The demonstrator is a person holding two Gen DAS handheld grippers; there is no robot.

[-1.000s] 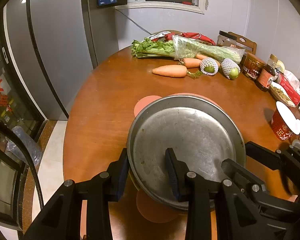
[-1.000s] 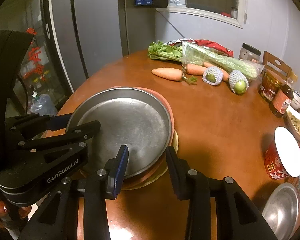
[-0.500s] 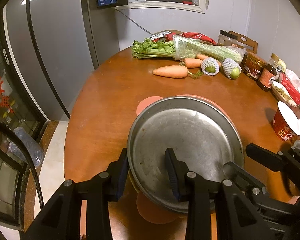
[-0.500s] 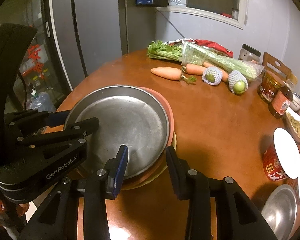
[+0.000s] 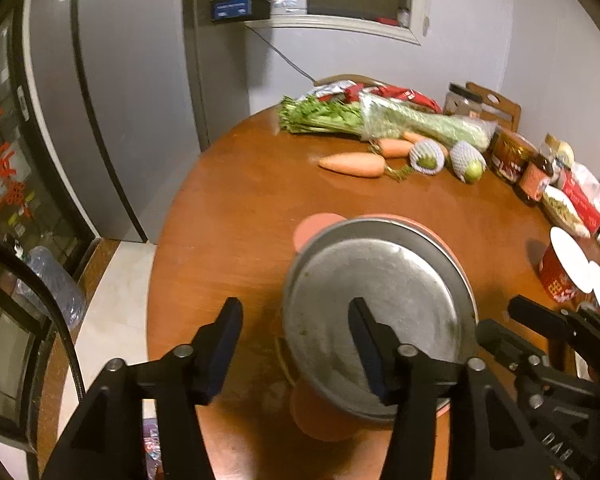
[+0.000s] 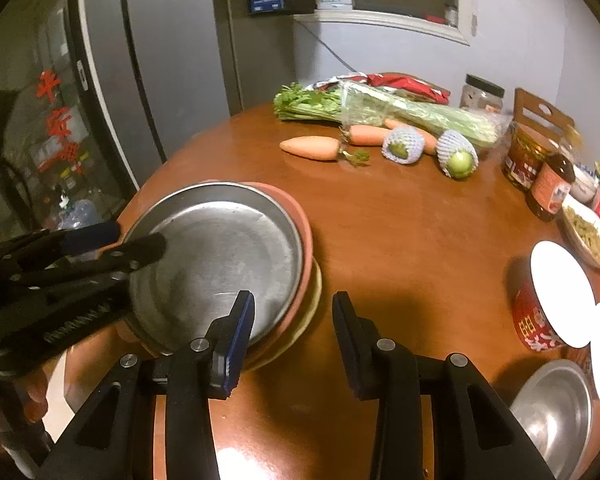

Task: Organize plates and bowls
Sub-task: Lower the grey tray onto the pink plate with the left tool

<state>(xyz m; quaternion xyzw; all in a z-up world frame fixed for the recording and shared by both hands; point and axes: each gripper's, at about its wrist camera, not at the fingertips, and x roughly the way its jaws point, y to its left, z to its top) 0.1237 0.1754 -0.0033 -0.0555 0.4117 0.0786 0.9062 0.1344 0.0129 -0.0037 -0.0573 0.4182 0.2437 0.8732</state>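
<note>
Steel plate [image 6: 216, 256], one, tops a stack at the round table's [image 6: 400, 240] seven-o'clock edge, over one pink plate [image 6: 306, 256] and one yellowish plate [image 6: 314, 300]. One steel bowl [image 6: 552, 412] sits at four o'clock. Two carrots lie at twelve. Left gripper [image 5: 296, 344] is opening, pads off the steel plate's rim. Right gripper [image 6: 294, 336] straddles the stack's rim; whether it pinches, I cannot tell.
</note>
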